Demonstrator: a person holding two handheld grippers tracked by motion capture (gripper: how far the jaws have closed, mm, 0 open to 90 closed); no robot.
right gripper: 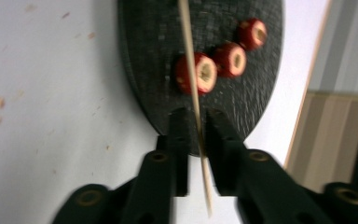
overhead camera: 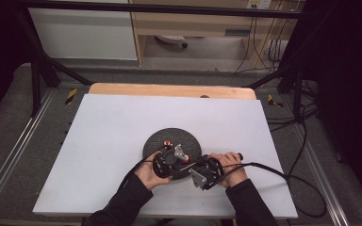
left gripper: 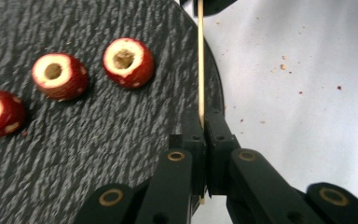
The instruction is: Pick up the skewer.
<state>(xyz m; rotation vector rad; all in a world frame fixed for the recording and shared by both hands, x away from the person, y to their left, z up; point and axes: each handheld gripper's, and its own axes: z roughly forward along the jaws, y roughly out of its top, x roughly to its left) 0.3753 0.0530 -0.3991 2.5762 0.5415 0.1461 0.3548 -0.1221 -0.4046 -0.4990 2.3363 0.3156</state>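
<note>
Skewer [left gripper: 200,60] clamped in your left hand-held gripper [left gripper: 204,122]; right hand-held gripper [right gripper: 198,122] jaws slightly apart around it, over the plate [right gripper: 242,107].

We see a round slab [overhead camera: 169,139] lying on the sheet [overhead camera: 108,141] that covers the table [overhead camera: 169,89], toward the near edge and about midway across. On the slab three cored fruit pieces [left gripper: 128,62] sit in a row, close together. A thin wooden skewer [left gripper: 200,56] lies over the slab's near rim, between the two grippers. The left gripper [overhead camera: 167,162] sits at the slab's near-left edge and the right gripper [overhead camera: 202,172] just beside it, off the near-right rim. Crumbs [left gripper: 284,65] lie scattered on the sheet beside the slab.
</note>
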